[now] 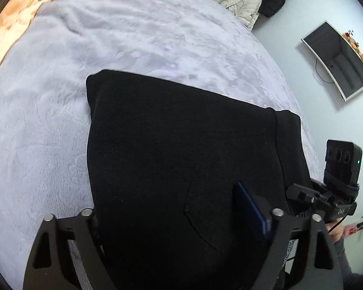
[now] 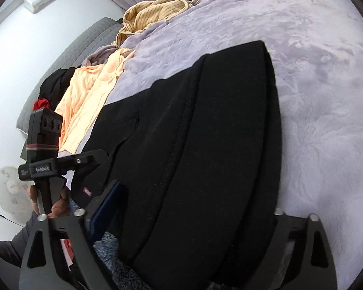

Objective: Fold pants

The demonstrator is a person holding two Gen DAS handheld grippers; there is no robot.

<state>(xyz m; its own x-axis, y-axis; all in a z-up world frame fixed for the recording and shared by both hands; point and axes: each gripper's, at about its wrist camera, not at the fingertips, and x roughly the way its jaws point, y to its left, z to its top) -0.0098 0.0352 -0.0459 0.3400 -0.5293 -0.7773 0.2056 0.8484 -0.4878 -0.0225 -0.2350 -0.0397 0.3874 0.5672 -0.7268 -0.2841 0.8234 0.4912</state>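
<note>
Left wrist: my left tool (image 1: 181, 220) gapes wide, gripping nothing, above the black pants (image 1: 181, 145) folded on the lavender bed blanket (image 1: 133, 36). Right wrist: my right tool (image 2: 181, 215) likewise spread, straddling the pants' layered edge; I judge a final fold comes next, needing both tools to pinch it.

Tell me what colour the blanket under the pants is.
Pale lavender blanket, seen best in the left wrist view.

Soft, even daylight, bright on the pale walls; strong fisheye bending and dark vignette at edges; slightly soft focus.
</note>
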